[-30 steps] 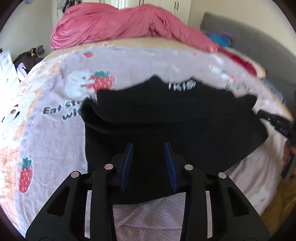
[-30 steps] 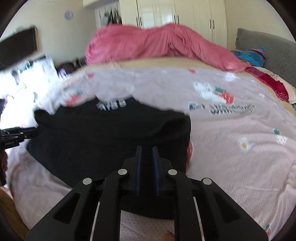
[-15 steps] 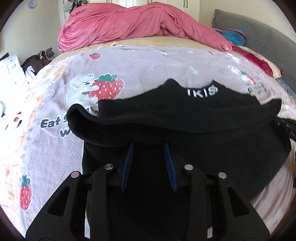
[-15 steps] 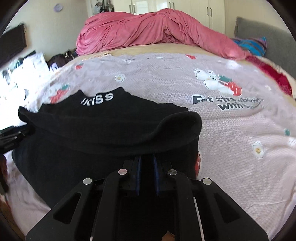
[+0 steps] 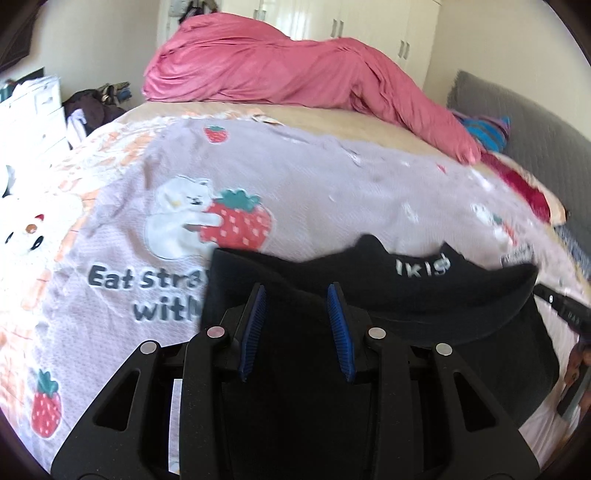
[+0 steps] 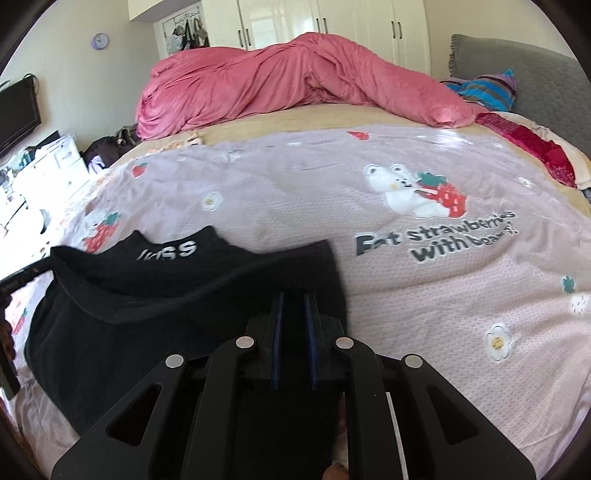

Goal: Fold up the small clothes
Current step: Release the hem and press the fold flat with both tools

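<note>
Bedspread [image 6: 424,206] reads "Eat strawberries with beary!"; black garment [image 6: 177,295] "KISS".

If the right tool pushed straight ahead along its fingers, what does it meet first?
Probably the black garment the right tool is already shut on; beyond its folded edge lies the lilac strawberry-print bedspread. Depth is unclear.

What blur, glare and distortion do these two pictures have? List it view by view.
Left wrist view: motion blur smears the black garment edge and its white lettering; fisheye bends the bedspread into a dome; dark corners. Right wrist view: sharper, lettering on the bedspread readable; bright glare washes out the white furniture at the left; wardrobe doors bow with the same fisheye curve.
</note>
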Tool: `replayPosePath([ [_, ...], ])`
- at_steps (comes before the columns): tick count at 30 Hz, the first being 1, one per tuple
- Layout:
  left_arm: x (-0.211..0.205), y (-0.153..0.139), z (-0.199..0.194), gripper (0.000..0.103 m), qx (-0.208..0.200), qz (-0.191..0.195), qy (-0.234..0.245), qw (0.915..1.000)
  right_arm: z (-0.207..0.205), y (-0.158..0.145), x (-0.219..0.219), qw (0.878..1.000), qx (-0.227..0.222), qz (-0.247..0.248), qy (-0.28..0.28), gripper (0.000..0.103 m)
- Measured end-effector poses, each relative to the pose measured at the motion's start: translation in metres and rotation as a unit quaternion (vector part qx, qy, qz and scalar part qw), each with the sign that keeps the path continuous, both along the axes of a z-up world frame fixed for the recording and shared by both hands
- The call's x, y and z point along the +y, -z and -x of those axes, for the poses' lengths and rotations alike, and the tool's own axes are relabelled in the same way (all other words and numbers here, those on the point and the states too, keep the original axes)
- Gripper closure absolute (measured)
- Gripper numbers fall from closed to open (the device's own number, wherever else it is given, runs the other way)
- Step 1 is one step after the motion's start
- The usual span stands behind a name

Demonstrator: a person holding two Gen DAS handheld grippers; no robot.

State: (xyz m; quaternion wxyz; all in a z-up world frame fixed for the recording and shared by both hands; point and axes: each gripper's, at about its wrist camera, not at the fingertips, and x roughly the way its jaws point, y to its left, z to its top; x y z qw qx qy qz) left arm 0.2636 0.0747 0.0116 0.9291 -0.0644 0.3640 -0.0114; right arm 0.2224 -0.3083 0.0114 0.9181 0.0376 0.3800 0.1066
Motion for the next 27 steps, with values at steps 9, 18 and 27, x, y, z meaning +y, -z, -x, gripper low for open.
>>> replayPosePath([
  [9,0.047,0.007,-0.003,0.060,0.028,0.052,-0.043,0.9973,-0.011,0.009,-0.018,0.999,0.024,-0.021,0.010,0.067],
  [18,0.051,0.039,-0.014,0.060,0.072,0.114,-0.032,0.9903,-0.025,0.028,-0.017,0.997,0.059,-0.050,-0.002,0.069],
  [27,0.048,0.019,-0.006,0.099,0.034,0.095,-0.029,0.9945,-0.017,0.014,-0.021,0.997,0.034,-0.068,-0.005,0.096],
])
